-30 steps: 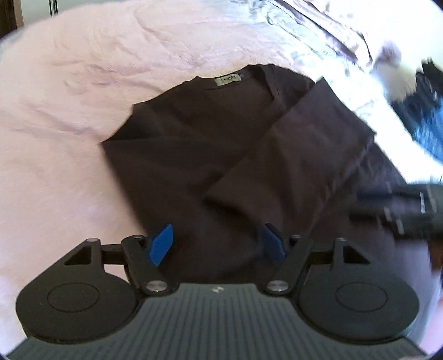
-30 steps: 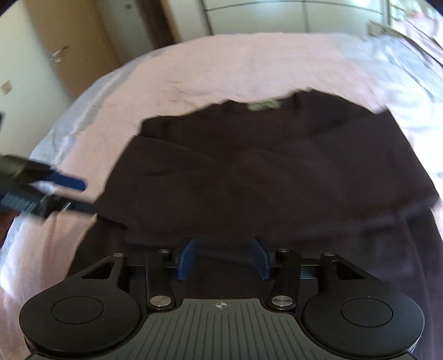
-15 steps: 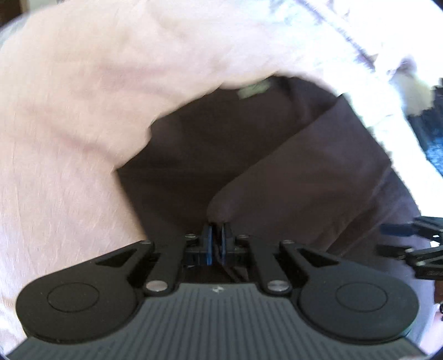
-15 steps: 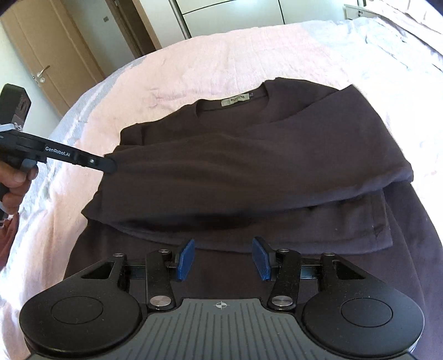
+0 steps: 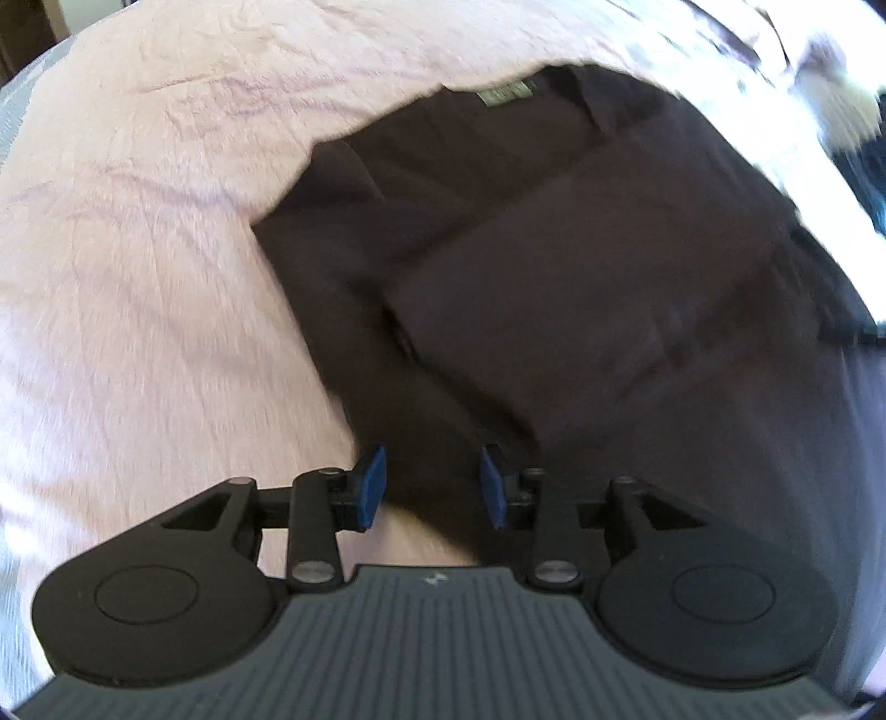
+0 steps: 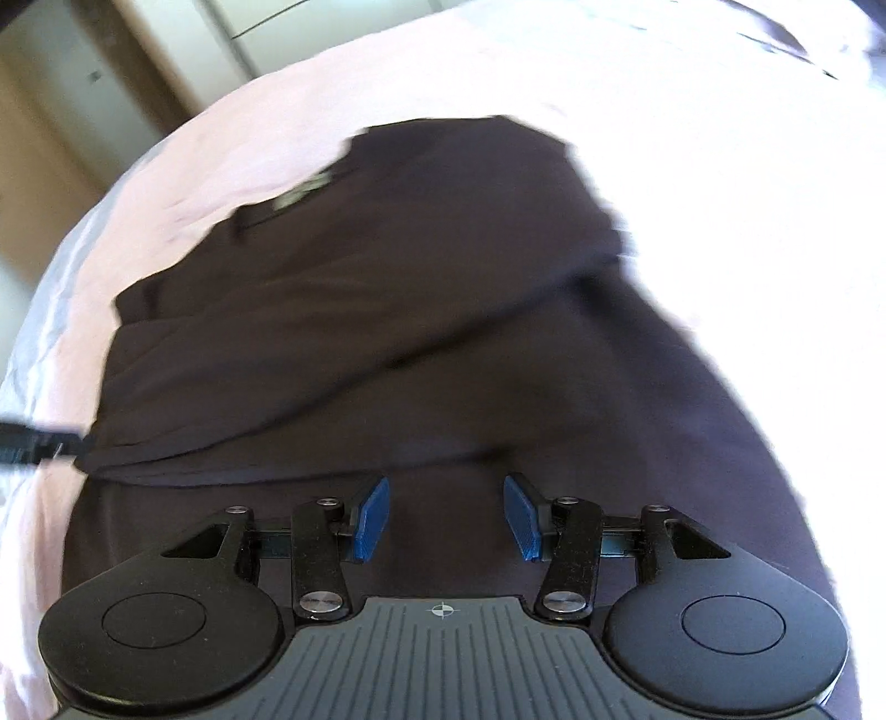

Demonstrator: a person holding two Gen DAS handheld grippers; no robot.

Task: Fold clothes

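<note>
A dark brown long-sleeved top point(image 5: 554, 266) lies flat on the pink bedspread point(image 5: 138, 277), neck label point(image 5: 506, 93) at the far end, sleeves folded across its body. My left gripper point(image 5: 432, 487) is open and empty over the top's left edge near the hem. In the right wrist view the same top point(image 6: 387, 310) fills the middle. My right gripper point(image 6: 446, 518) is open and empty just above the lower body of the top. The left gripper's tip shows at the left edge of the right wrist view point(image 6: 33, 443), beside the top's left side.
Crumpled pale bedding point(image 5: 736, 39) and a dark blue garment point(image 5: 864, 183) lie at the far right of the bed. Wooden doors and white wardrobe fronts point(image 6: 166, 61) stand beyond the bed's far edge.
My left gripper was shut on the sleeve fold half a second ago; it has let go, opened and drawn back toward the hem's left edge. My right gripper stayed open and shifted slightly.
</note>
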